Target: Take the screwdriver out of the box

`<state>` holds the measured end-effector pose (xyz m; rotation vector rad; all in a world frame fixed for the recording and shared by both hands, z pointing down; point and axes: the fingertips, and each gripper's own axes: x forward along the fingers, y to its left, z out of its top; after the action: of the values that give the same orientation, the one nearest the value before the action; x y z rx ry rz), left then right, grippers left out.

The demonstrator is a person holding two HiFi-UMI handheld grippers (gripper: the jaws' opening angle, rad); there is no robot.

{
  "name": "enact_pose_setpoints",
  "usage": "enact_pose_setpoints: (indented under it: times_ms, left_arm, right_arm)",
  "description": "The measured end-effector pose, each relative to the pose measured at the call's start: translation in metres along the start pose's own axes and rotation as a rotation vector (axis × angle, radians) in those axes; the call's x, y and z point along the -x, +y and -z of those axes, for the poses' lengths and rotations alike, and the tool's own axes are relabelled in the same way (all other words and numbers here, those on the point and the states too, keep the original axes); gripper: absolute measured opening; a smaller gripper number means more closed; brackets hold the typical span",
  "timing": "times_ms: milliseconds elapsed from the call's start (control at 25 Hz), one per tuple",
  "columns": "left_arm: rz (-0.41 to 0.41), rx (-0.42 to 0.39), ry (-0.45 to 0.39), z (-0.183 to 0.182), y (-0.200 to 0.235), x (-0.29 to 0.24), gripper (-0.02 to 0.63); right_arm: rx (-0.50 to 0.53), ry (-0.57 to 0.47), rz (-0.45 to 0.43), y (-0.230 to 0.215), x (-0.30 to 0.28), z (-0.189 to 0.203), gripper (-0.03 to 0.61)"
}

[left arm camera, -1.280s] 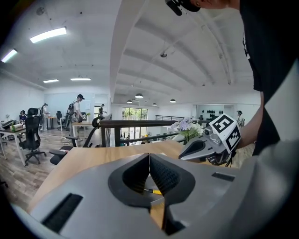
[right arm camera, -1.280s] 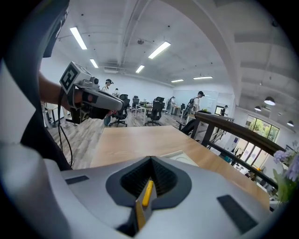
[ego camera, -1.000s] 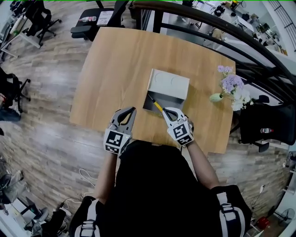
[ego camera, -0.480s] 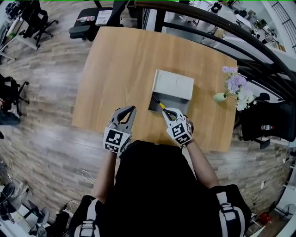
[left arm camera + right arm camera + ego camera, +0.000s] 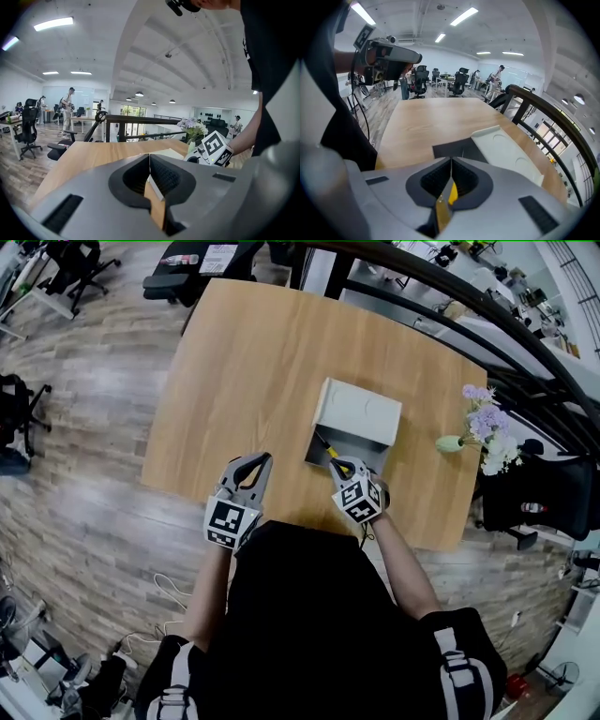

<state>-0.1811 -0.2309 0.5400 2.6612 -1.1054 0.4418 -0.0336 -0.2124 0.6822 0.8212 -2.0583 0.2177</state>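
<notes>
The box [image 5: 359, 412] stands on the wooden table [image 5: 244, 362], its pale lid up and its dark inside [image 5: 322, 453] facing me. The screwdriver [image 5: 327, 450], yellow-handled with a dark shaft, slants up from the box's near opening. My right gripper [image 5: 339, 464] is shut on its handle, and the yellow handle [image 5: 451, 193] shows between the pads in the right gripper view. My left gripper [image 5: 260, 459] hovers over the table's near edge, left of the box, shut with nothing in it. The left gripper view shows the box [image 5: 165, 153] beyond its jaws.
A vase of pale purple and white flowers [image 5: 483, 427] stands at the table's right side. A dark railing [image 5: 487, 324] runs behind the table. Office chairs [image 5: 183, 263] stand on the wood floor around it.
My right gripper stays shut on the screwdriver and has drifted slightly left along the box's near opening. The left gripper has hardly moved.
</notes>
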Motion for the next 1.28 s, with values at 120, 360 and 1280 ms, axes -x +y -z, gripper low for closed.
enact_pose_setpoints:
  times_ms: [120,360,1280]
  left_arm:
    - [0.005,0.002,0.005,0.004,0.004,-0.002,0.021]
    - [0.017,-0.003,0.022,0.007,0.008,-0.002,0.021]
    - [0.019,0.002,0.056,0.023,0.012,0.009,0.023]
  right_arm:
    - [-0.023,0.040,0.001,-0.004,-0.012,0.010,0.026]
    - [-0.070,0.169,0.023,-0.010,-0.030,0.035,0.028]
    - [-0.190,0.296,-0.053,-0.018,-0.076,0.058,0.120]
